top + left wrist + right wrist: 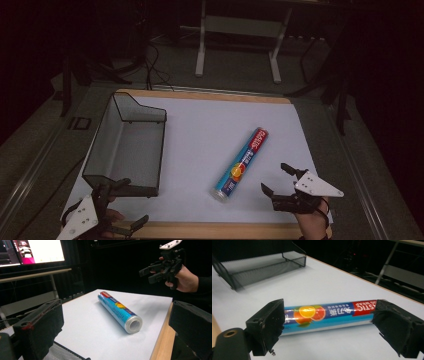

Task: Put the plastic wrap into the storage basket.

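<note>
A blue roll of plastic wrap [241, 162] with an orange fruit picture lies slanted on the white mat [210, 130], right of centre. My right gripper [275, 178] hovers just right of its near end, open, apart from it. In the right gripper view the roll [324, 315] lies across behind the wide-spread jaws of the right gripper [332, 322]. My left gripper [131, 202] is at the front left corner, open and holding nothing. Its own view looks past the left gripper [116, 308] at the roll [117, 311] end-on, with the right gripper [150, 271] held in a hand beyond.
A black wire mesh tray [125, 145] stands on the mat's left side, just beyond the left gripper, and shows far off as tray [262, 267]. The table's wooden front edge [200, 230] runs between the hands. A lit monitor [32, 250] and a desk frame [240, 30] stand beyond the table.
</note>
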`<state>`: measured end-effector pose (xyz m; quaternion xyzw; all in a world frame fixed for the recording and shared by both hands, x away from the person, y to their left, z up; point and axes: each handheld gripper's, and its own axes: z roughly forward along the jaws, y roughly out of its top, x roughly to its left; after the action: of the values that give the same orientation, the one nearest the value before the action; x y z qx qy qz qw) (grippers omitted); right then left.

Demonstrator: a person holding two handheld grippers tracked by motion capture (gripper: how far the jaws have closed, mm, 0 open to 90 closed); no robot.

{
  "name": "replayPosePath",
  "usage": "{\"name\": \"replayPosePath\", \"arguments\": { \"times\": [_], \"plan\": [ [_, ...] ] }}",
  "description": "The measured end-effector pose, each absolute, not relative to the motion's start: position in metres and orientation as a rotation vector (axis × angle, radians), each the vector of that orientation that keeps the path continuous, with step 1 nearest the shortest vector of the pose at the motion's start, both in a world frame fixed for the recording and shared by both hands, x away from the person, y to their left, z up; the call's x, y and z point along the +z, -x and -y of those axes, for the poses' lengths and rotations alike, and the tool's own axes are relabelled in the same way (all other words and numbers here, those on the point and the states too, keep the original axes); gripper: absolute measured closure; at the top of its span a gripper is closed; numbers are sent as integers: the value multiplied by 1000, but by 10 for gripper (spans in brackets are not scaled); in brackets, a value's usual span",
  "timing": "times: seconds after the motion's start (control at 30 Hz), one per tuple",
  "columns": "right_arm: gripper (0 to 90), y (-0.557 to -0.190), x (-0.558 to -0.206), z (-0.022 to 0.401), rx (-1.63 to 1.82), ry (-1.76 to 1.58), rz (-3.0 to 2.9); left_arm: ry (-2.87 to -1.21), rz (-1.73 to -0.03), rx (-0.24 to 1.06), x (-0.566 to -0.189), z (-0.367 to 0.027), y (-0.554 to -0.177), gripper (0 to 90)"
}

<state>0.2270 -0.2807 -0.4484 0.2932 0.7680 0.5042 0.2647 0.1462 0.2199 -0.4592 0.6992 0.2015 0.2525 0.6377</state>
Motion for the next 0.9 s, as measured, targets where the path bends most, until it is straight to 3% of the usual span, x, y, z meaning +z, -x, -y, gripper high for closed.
{"name": "replayPosePath", "arguments": {
  "times": [0.9],
  "plan": [
    [101, -224, -438, 263, 1284, -802, -2089, -1596, -443, 550, -458, -216, -149, 6]
  ]
}}
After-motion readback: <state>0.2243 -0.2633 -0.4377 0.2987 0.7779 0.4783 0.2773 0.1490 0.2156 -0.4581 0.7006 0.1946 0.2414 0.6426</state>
